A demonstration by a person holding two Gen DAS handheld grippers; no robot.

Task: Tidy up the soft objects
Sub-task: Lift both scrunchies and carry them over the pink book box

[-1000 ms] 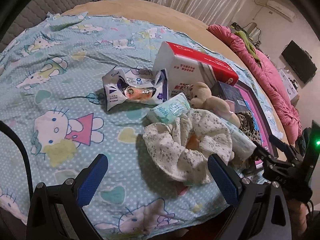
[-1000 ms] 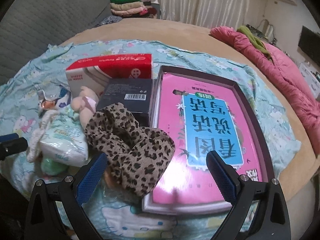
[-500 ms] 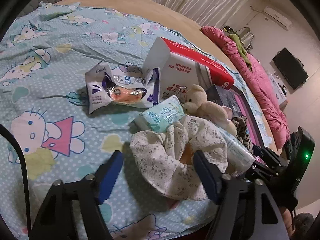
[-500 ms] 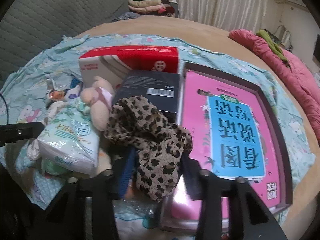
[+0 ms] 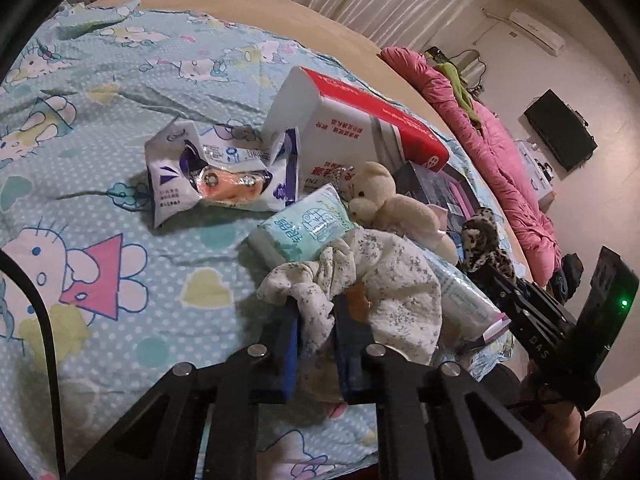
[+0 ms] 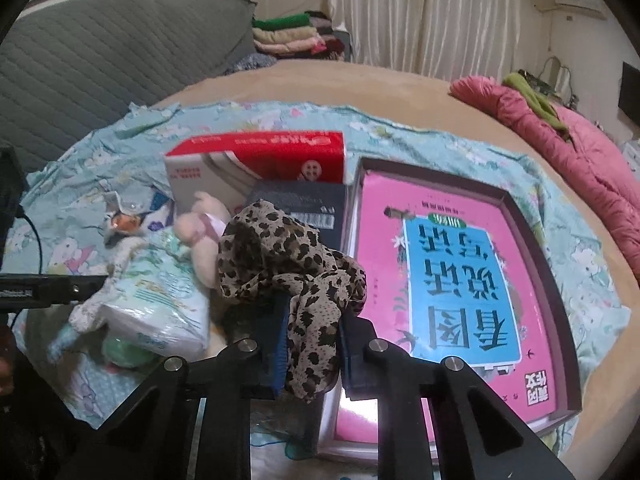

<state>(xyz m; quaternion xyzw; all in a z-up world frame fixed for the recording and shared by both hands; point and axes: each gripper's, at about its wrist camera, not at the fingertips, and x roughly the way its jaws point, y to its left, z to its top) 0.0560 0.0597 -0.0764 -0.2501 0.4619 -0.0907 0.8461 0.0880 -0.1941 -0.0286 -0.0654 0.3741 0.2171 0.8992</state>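
Both grippers are clamping down on fabric right now. The left gripper [image 5: 316, 320] is pinching a fold of the white flowery cloth [image 5: 384, 276], and the right gripper [image 6: 312, 332] is squeezing the leopard-print scarf [image 6: 288, 264], which is bunching up above its pads and dangling below them.

If I were doing this, I'd be lifting both straight up and slowly. These things are floppy, so the loose ends are going to drag. The white cloth is draping over the tissue pack [image 5: 308, 232] just ahead of the left gripper, and the teddy bear [image 5: 388, 208] is sitting right behind that, so a sideways yank is probably tipping stuff over. I can't really tell whether the cloth is snagging on anything underneath, since it's hidden.

Room-wise: to the left of the left gripper the cartoon bedsheet [image 5: 100, 184] is lying mostly bare, with only the snack wrapper [image 5: 224, 176] further ahead. To the right of the right gripper the pink book in its tray [image 6: 452, 272] is taking up a big flat area, and the scarf is hanging just beside its near corner. The red box [image 6: 256, 160] is blocking the way forward for both.
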